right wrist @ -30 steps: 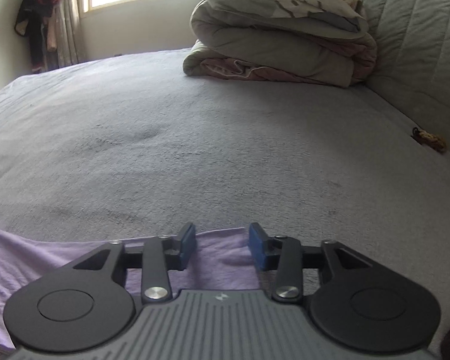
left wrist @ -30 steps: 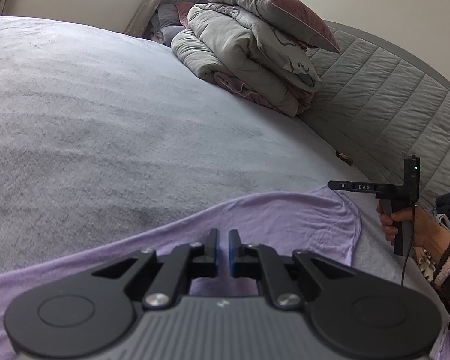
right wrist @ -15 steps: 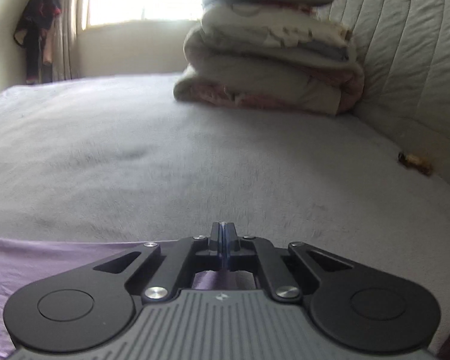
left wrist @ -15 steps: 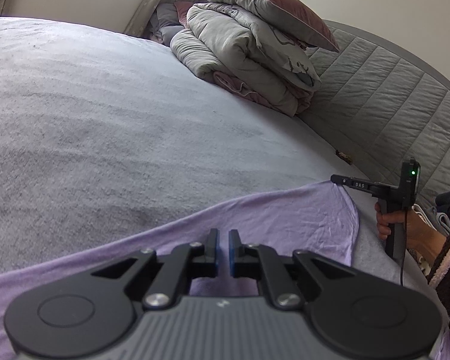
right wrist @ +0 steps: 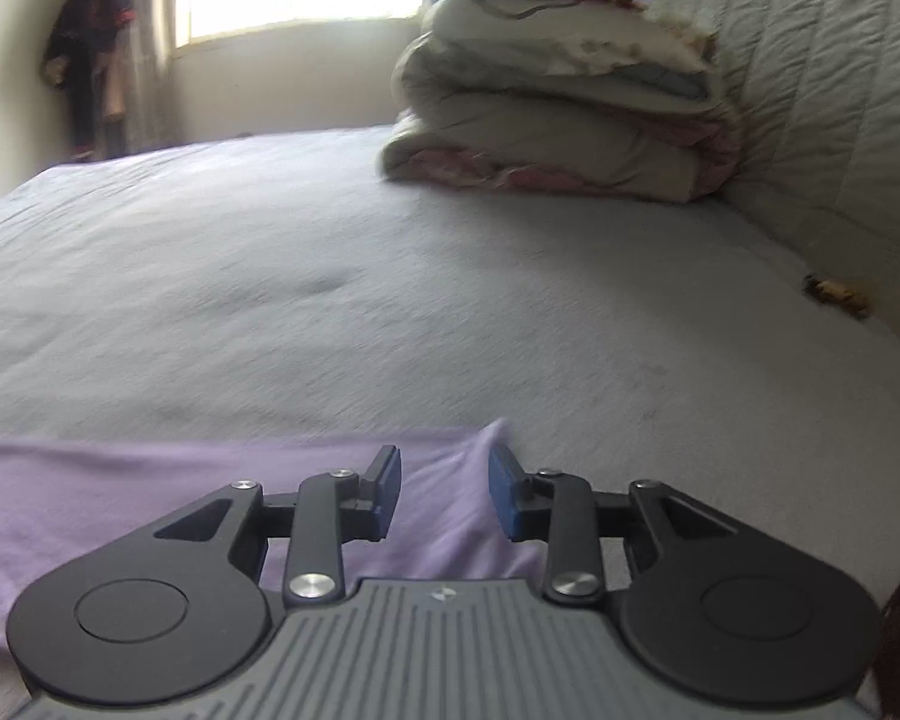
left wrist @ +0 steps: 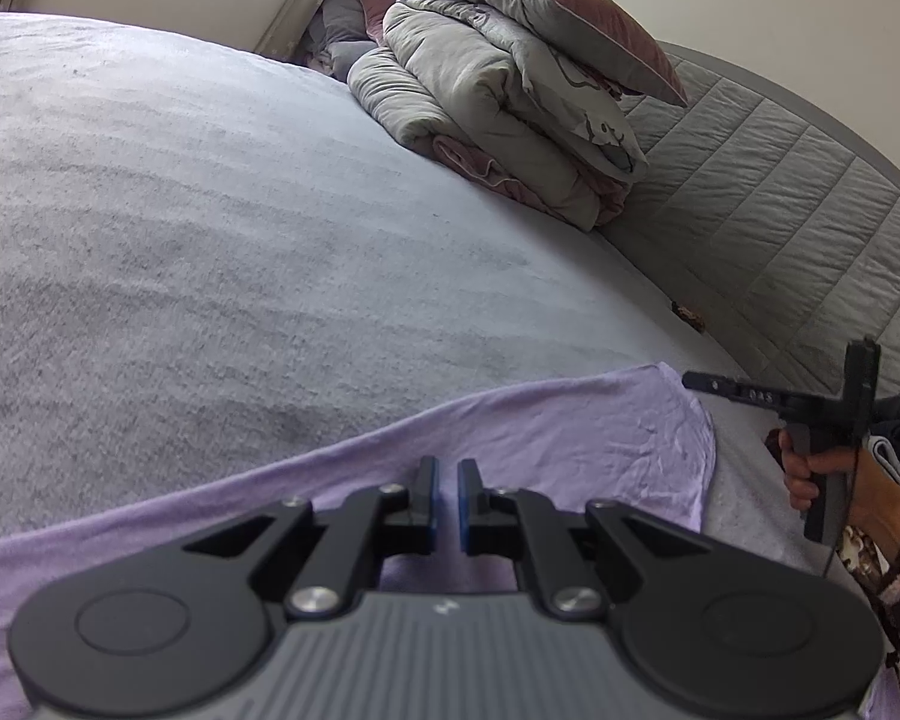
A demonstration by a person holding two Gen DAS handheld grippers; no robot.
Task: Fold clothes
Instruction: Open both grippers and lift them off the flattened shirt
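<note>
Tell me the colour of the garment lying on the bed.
The garment is plain light purple (lilac), no pattern; it shows best in the left wrist view.

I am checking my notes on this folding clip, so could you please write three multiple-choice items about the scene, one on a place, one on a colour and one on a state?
1. Where is the folded duvet stack?
A. On the bed's far side by the quilted headboard
B. On the floor
C. On the garment

2. What colour is the garment spread on the bed?
A. Red
B. Lilac
C. Green

3. How do the right tongs stand?
A. Pressed shut on the garment
C. Clamped on a pillow
B. Apart, opening, with cloth between them

Answers:
1 A: the stack sits against the headboard.
2 B: the cloth is pale purple.
3 B: a clear gap shows between the blue pads.
</note>
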